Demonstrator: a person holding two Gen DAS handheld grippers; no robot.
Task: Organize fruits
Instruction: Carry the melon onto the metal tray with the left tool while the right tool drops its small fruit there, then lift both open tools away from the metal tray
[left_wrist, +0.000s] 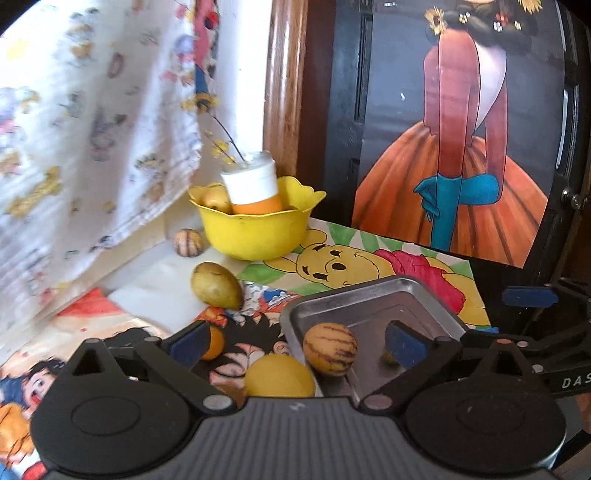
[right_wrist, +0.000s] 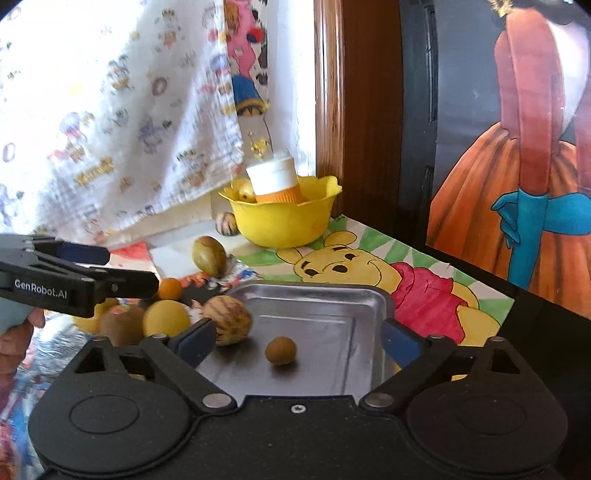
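Note:
A metal tray (right_wrist: 332, 295) lies on a cartoon-print mat; it also shows in the left wrist view (left_wrist: 369, 291). A small brown fruit (right_wrist: 280, 350) and a striped yellow melon (right_wrist: 229, 320) sit in it. My right gripper (right_wrist: 295, 341) is open over the tray, around the brown fruit. My left gripper (left_wrist: 295, 341) is open around the striped melon (left_wrist: 330, 349), with a round yellow fruit (left_wrist: 279, 376) below it. A green-yellow pear (left_wrist: 216, 285) lies behind. A kiwi (right_wrist: 122, 325), a yellow fruit (right_wrist: 166, 318) and a small orange fruit (right_wrist: 170, 288) lie left of the tray.
A yellow bowl (left_wrist: 255, 232) at the back holds an orange-and-white bottle (left_wrist: 253, 184) and a fruit. A striped fruit (left_wrist: 189, 242) lies beside it. A printed cloth (left_wrist: 92, 129) hangs at left. A framed picture (left_wrist: 461, 129) stands at right.

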